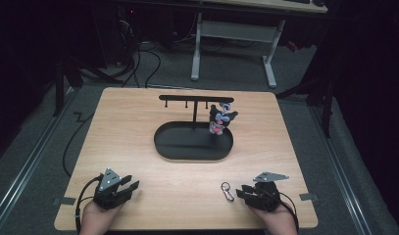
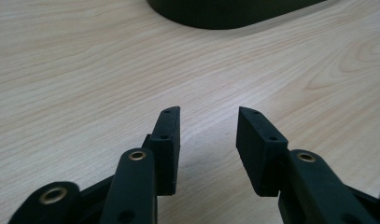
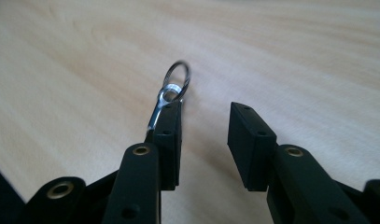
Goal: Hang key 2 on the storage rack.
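A small metal key ring with a clasp (image 1: 227, 191) lies on the wooden table near the front right. My right gripper (image 1: 246, 192) rests just to the right of it, open. In the right gripper view the ring (image 3: 176, 77) lies along the outer side of the left jaw, and nothing is between the fingertips of the gripper (image 3: 205, 109). My left gripper (image 1: 131, 186) sits near the front left, open and empty, with bare wood between its jaws (image 2: 208, 112). A black oval stand base (image 1: 193, 142) carries a hook bar (image 1: 196, 99) from which a small black plush toy (image 1: 219, 119) hangs.
The stand's base edge (image 2: 234, 11) lies ahead of the left gripper. The table's front edge (image 1: 187, 228) runs just behind both hands. A black cable (image 1: 72, 142) trails off the left side. A white desk frame (image 1: 234, 44) stands on the floor beyond the table.
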`<state>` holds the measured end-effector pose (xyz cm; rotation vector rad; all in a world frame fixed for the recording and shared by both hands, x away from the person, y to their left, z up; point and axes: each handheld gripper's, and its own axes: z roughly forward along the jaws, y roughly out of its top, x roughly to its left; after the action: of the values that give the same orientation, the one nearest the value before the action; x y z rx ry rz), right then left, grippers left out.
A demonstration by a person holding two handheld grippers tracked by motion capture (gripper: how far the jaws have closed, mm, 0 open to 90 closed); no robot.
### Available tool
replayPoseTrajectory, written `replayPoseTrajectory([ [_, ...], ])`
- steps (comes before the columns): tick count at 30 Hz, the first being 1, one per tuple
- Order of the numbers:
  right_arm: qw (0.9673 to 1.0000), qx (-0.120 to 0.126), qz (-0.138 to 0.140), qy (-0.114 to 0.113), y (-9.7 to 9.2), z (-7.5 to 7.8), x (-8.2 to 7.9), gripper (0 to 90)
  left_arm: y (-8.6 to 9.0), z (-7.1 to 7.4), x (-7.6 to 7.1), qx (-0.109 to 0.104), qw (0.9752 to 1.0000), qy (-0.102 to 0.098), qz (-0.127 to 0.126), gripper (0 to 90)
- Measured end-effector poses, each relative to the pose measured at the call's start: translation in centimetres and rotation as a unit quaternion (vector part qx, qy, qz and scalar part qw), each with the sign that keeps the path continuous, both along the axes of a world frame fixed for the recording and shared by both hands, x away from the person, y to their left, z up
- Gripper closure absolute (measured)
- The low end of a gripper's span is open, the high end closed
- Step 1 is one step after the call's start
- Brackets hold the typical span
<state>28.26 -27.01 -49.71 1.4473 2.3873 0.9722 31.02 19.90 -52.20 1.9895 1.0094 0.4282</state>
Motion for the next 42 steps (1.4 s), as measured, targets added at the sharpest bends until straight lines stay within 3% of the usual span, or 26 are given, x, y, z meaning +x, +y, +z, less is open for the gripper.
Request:
replayPoseTrajectory([
  [3, 0.9986, -0.037, 0.018, 0.033, 1.2, 0.5, 0.3, 66.0, 0.0, 0.1, 0.1, -0.006, 0.9999, -0.007, -0.009, 59.2],
  [6, 0.9953, -0.069, 0.033, 0.059, 2.2, 1.1, 0.8, 66.9, -0.1, -0.3, 0.3, 0.014, 0.9998, -0.006, -0.015, 59.1],
  [8, 0.9929, -0.084, 0.036, 0.076, 2.7, 1.5, 1.3, 67.8, -0.1, -0.5, 0.4, 0.016, 0.9997, -0.003, -0.018, 59.0],
  [9, 0.9891, -0.094, 0.039, 0.107, 3.2, 1.6, 2.1, 68.4, -0.1, -0.4, 0.4, 0.013, 0.9997, -0.003, -0.02, 58.7],
  [10, 0.9891, -0.094, 0.039, 0.107, 3.2, 1.6, 2.1, 68.4, -0.1, -0.4, 0.4, 0.013, 0.9997, -0.003, -0.02, 58.5],
  [11, 0.985, -0.112, 0.044, 0.124, 3.6, 1.4, 2.7, 68.7, -0.1, -0.4, 0.4, 0.011, 0.9997, -0.004, -0.022, 58.4],
  [12, 0.985, -0.112, 0.044, 0.124, 3.6, 1.4, 2.7, 68.7, -0.2, -0.3, 0.3, 0.008, 0.9997, -0.005, -0.023, 58.4],
  [14, 0.9802, -0.133, 0.047, 0.139, 4.2, 1.3, 3.2, 68.7, -0.3, -0.3, 0.1, 0.011, 0.9995, -0.007, -0.028, 58.5],
  [16, 0.9777, -0.14, 0.05, 0.148, 4.6, 1.3, 3.6, 69.9, -0.4, -0.2, 0.0, 0.012, 0.9994, -0.009, -0.031, 58.4],
  [21, 0.9721, -0.168, 0.063, 0.151, 5.8, 1.8, 4.5, 70.9, -0.4, -0.1, -0.1, 0.011, 0.9993, -0.01, -0.034, 58.0],
  [34, 0.974, -0.135, 0.049, 0.175, 5.2, 1.3, 5.9, 63.6, -0.4, -0.4, 0.0, 0.015, 0.9993, -0.002, -0.035, 57.2],
  [42, 0.9766, -0.141, 0.071, 0.147, 6.0, 1.6, 5.5, 79.2, -0.4, -0.4, 0.0, 0.015, 0.9992, 0.0, -0.037, 56.9],
])
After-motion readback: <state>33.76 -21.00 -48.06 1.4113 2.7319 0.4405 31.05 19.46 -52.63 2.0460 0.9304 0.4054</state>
